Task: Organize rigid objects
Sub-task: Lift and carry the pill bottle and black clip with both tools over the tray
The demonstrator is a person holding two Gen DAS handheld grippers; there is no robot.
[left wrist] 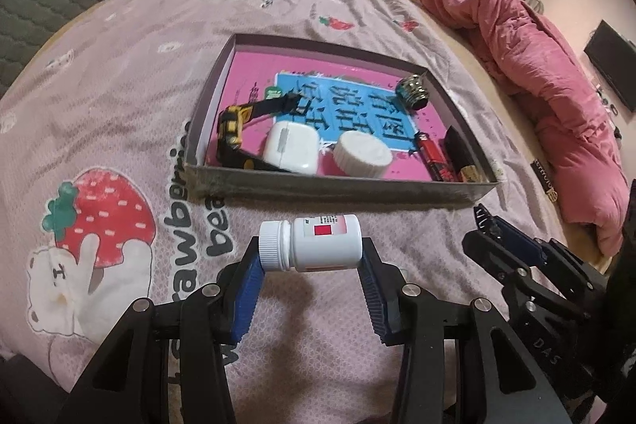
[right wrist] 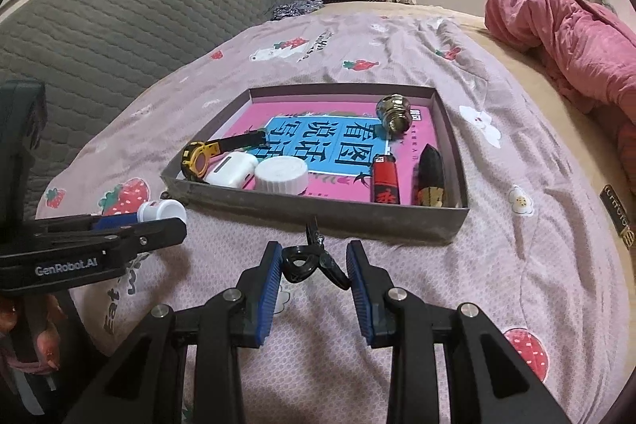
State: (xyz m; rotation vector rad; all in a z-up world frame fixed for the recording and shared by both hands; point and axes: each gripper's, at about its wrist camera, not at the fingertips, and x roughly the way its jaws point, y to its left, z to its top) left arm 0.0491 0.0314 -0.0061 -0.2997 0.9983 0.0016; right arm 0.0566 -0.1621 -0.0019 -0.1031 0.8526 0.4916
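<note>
Pink bedding printed with strawberries and bears (left wrist: pixel 119 130) covered the bed where I worked, with a grey quilted headboard (right wrist: pixel 119 26) on one side and a rumpled pink duvet (left wrist: pixel 536 74) on the other. On the spread sat a shallow grey tray (left wrist: pixel 342 185) lined with a pink and blue book cover.

My left gripper (left wrist: pixel 310 257) was partly closed on a white pill bottle (left wrist: pixel 318 243), lying sideways between the blue pads, its ribbed cap against the left pad and its base against the right, held above the bedding just short of the tray's near wall. My right gripper (right wrist: pixel 314 265) was closed narrower on a small black clip-like object (right wrist: pixel 306 263); I could not tell exactly what it was.

Inside the tray lay a yellow and black watch (right wrist: pixel 198 157), a white earbud case (right wrist: pixel 232 171) just beside a white jar lid (right wrist: pixel 282 175), a red and black lighter (right wrist: pixel 383 183), a dark pointed object with gold print (right wrist: pixel 429 177) by the right wall, and a shiny metal knob (right wrist: pixel 391 118) toward the far corner.
</note>
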